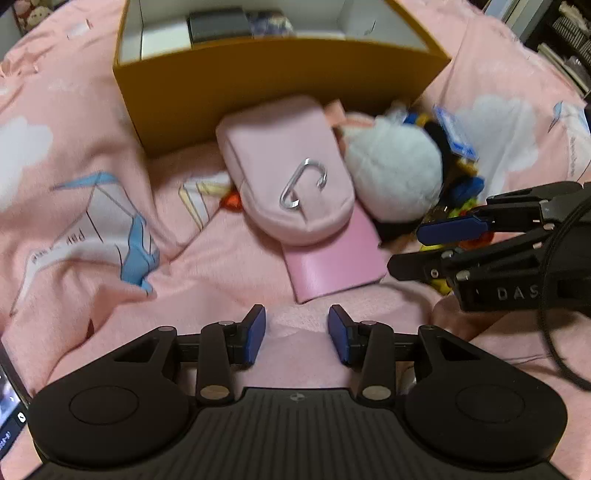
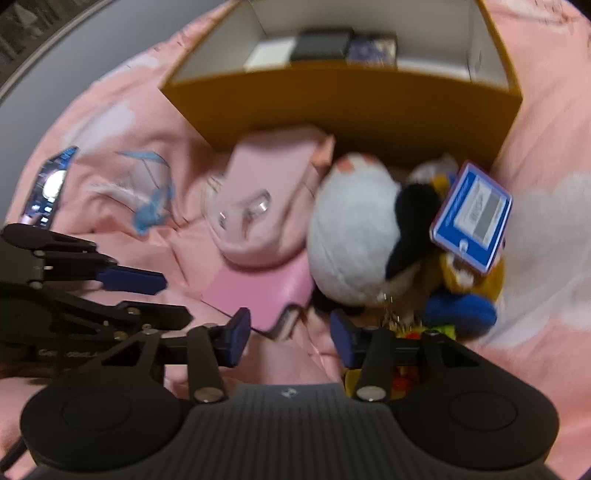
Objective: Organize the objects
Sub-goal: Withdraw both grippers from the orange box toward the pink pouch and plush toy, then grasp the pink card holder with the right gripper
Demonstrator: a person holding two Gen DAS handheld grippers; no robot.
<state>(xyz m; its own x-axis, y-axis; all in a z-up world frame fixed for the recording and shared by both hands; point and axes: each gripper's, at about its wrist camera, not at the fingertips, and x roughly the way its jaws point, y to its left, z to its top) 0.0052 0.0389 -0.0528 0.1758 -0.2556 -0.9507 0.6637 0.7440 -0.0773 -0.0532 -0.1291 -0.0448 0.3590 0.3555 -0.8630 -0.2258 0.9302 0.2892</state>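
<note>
Both claws, left gripper and right gripper, hang released and empty as we approach the soft pink fabric pouch at twelve o'clock, so next we judge one must close on it for the yellow cardboard box

On the bedspread an open box stands at the far side, holding a few small boxes along its back wall. Just before its near wall lies a pouch with a carabiner on top, resting partly on a flat wallet nearer the camera. Right of the pouch, touching it, lies a plush toy with a hang tag at its right side.
</note>
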